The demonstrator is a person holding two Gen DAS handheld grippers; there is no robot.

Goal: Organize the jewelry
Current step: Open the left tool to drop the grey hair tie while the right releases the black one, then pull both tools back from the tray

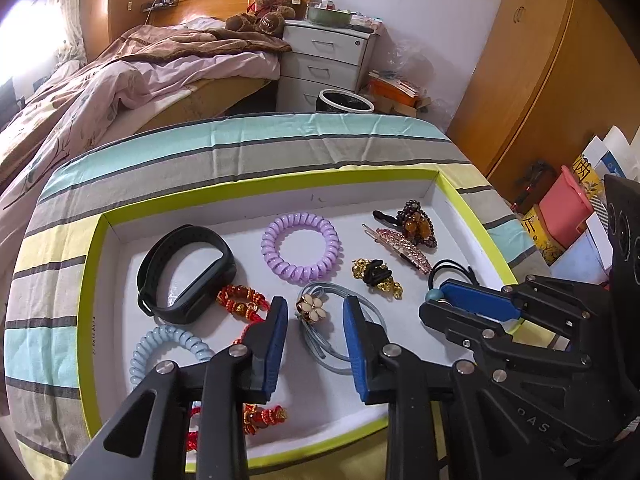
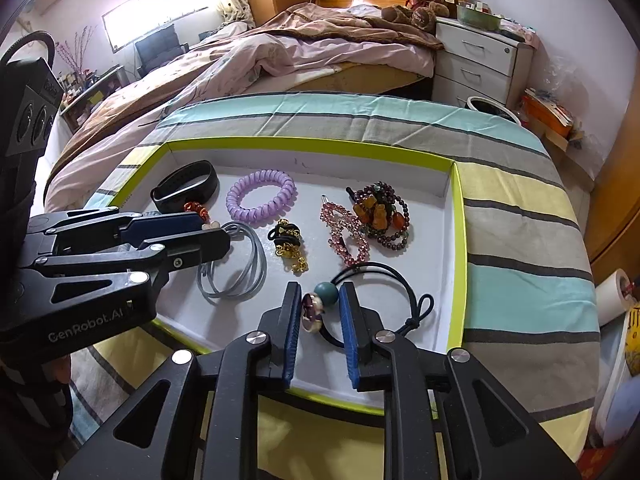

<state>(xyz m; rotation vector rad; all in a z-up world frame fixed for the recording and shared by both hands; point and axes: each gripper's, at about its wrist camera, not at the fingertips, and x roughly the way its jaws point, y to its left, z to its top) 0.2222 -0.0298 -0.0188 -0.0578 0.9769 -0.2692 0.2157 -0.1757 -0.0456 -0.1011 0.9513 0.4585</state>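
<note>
Two views. Left wrist: the left hand-held gripper (image 1: 315, 318) gapes wide around a flower hair tie (image 1: 311, 307) in the tray (image 1: 94, 280); its linkage hides part of a red bracelet (image 1: 262, 416).

Right wrist: the right hand-held gripper (image 2: 320, 306) stands open astride a beaded hair tie (image 2: 326, 292), whose loop is partly hidden.

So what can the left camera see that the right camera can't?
Only the left wrist view shows the light blue coil hair tie, the red bead bracelet's lower part and the gold flower charm between the open left gripper.

Only the right wrist view shows the window and the paper roll.

Both show the tray, black band, purple coil tie, and the teal bead tie between the right gripper.
</note>
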